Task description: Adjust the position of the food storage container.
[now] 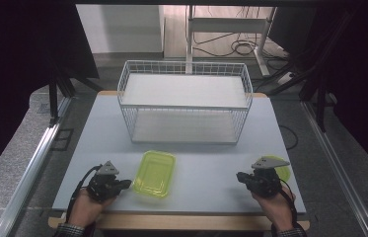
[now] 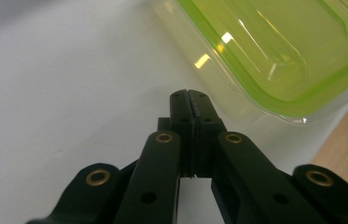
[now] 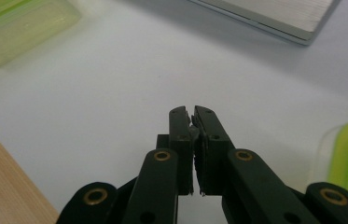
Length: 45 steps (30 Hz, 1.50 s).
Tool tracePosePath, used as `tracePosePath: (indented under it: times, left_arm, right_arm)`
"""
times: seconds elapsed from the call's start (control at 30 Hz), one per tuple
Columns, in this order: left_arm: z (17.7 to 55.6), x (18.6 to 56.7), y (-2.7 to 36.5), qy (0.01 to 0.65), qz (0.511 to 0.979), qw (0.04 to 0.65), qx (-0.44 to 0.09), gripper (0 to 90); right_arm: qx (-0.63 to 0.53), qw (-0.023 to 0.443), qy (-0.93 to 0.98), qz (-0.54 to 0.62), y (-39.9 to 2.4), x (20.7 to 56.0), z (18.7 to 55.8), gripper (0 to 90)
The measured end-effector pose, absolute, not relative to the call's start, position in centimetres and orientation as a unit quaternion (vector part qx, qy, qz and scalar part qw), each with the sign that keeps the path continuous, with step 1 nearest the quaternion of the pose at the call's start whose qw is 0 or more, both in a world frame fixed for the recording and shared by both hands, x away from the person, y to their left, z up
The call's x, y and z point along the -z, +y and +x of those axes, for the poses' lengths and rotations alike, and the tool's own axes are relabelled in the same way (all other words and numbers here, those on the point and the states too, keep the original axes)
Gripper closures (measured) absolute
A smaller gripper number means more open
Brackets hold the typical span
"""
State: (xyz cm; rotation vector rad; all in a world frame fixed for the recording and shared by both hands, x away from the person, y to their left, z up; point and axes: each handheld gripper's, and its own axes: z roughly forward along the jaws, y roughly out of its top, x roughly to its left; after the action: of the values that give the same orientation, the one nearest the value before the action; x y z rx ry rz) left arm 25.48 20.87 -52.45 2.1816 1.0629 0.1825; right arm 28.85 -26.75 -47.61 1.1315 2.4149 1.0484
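Green container (image 1: pixel 154 173) is seen lying flat on the grey tabletop (image 1: pixel 206 148), low and left of centre in the high view, with its long axis running from the near edge towards the wire basket (image 1: pixel 184 101) in the upper middle of the frame. The left gripper (image 1: pixel 126 183) is held just beside the container's near left corner, its tip pointing right at the rim, whether touching cannot be told; in the left gripper view the jaws are pressed together with nothing between them, and the container (image 2: pixel 279 51) lies ahead to the upper right. The right gripper (image 1: pixel 240 176) is well apart at the lower right, jaws likewise nearly closed and empty, beside a second green piece (image 1: pixel 282 170). The left hand is judged nearer
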Motion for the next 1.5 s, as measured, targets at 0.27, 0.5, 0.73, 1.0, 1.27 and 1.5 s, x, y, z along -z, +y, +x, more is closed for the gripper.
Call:
tracePosePath:
  times: [0.27,0.5,0.73,1.0,1.27,1.5]
  left_arm:
    - [25.4,52.5,18.7,0.377,0.853,0.358,-0.051,90.0]
    - [25.6,52.4,17.4,0.368,0.852,0.371,-0.035,90.0]
    - [26.2,52.3,14.2,0.340,0.856,0.389,-0.018,90.0]
    - [26.7,51.9,13.3,0.321,0.858,0.401,-0.021,90.0]
    - [29.0,51.9,18.5,0.398,0.824,0.399,-0.059,89.4]
    - [31.6,52.4,17.4,0.388,0.837,0.376,-0.084,87.1]
  right_arm:
    - [-0.362,0.130,0.842,0.378,-25.6,47.8,28.5,85.5]
    - [-0.362,0.128,0.844,0.375,-25.3,47.8,28.4,85.5]
    - [-0.361,0.121,0.848,0.370,-24.4,48.2,28.2,85.2]
    - [-0.360,0.112,0.851,0.366,-23.9,48.5,28.2,85.0]
    - [-0.363,0.096,0.855,0.358,-22.8,48.9,28.2,85.0]
    - [-0.378,0.064,0.855,0.350,-20.8,49.4,28.5,88.3]
